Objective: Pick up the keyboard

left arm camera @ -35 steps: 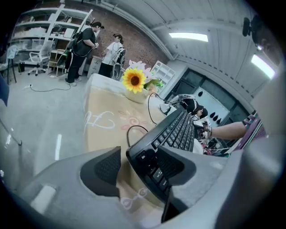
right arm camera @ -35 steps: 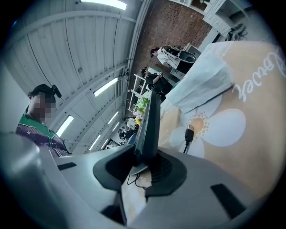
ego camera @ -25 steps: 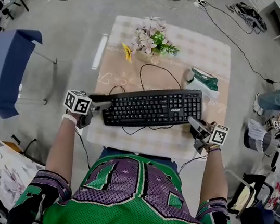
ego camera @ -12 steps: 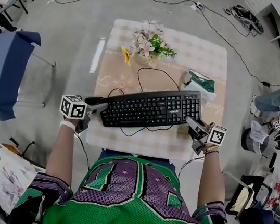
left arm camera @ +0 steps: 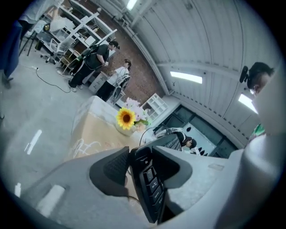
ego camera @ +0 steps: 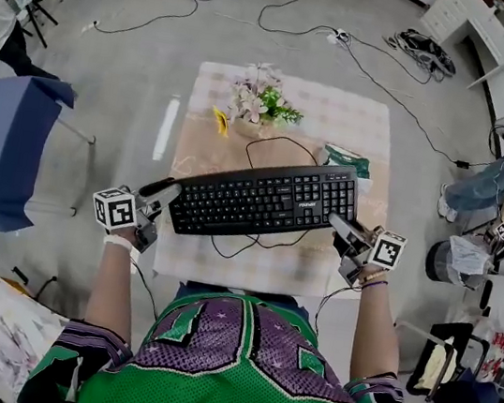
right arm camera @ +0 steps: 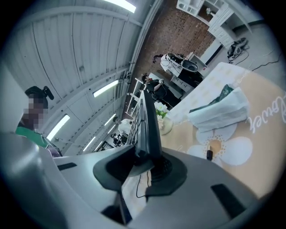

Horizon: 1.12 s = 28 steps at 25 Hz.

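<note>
The black keyboard (ego camera: 266, 200) hangs level above the table (ego camera: 361, 109), held by its two short ends. My left gripper (ego camera: 163, 193) is shut on its left end; its jaws have just been closing, and in the left gripper view the keyboard's end (left arm camera: 151, 181) sits pressed between the pads of the left gripper (left arm camera: 140, 167). My right gripper (ego camera: 338, 227) is shut on the right end; in the right gripper view the keyboard (right arm camera: 147, 120) runs edge-on out from the right gripper (right arm camera: 144, 162). The keyboard's black cable (ego camera: 271, 142) loops over the table behind and below it.
A vase of flowers (ego camera: 258, 102) stands at the table's far side with a yellow flower (ego camera: 220, 122) beside it. A green and white bag (ego camera: 346, 159) lies at the right, behind the keyboard. A blue-draped chair (ego camera: 1, 142) stands to the left. Cables trail over the floor.
Both grippers have risen and the keyboard has come up off the table with them. The left gripper has tilted up towards level at the keyboard's end.
</note>
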### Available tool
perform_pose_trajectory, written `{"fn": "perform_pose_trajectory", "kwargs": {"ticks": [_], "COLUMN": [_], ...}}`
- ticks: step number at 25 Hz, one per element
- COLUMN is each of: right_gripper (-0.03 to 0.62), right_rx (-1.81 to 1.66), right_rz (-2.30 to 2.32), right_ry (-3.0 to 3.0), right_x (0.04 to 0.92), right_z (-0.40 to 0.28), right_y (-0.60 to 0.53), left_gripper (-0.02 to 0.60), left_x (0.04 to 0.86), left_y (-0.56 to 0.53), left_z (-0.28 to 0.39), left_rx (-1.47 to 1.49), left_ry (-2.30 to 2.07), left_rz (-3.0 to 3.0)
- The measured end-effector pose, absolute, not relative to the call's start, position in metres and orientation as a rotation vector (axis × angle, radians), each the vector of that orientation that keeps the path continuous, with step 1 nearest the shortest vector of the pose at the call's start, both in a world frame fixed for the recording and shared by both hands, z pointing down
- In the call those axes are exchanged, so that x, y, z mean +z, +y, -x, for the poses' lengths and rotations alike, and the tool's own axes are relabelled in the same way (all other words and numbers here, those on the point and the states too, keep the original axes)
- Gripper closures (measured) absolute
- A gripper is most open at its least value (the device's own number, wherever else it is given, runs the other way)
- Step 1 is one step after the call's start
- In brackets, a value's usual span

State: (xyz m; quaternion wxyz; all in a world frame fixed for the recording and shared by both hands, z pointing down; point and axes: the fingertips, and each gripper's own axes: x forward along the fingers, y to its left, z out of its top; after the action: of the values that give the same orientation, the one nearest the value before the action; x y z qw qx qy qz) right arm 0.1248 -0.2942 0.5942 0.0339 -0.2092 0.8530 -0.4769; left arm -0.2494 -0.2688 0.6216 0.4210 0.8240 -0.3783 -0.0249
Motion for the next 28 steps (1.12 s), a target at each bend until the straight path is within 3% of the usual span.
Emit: {"fn": "perform_pose_trajectory", "kwargs": {"ticks": [20,28], "right_gripper": [0.507,0.505], "right_rx": [-1.035,-0.858], "right_rz": [0.623,0.682], "right_ry": [2.590,2.618], "right_x": [0.457,0.437], "right_z": [-0.123,-0.119], "right_y": [-0.252,-0.222], "left_gripper": [0.430,0.429], "left_x": [0.426,0.414], "left_y": [-0.272,-0.253], "left_z": [0.258,0.263], "left_rx": [-0.266,-0.363], "left_ry": [-0.957,-0.965], "left_rz": [-2.445,-2.519]}}
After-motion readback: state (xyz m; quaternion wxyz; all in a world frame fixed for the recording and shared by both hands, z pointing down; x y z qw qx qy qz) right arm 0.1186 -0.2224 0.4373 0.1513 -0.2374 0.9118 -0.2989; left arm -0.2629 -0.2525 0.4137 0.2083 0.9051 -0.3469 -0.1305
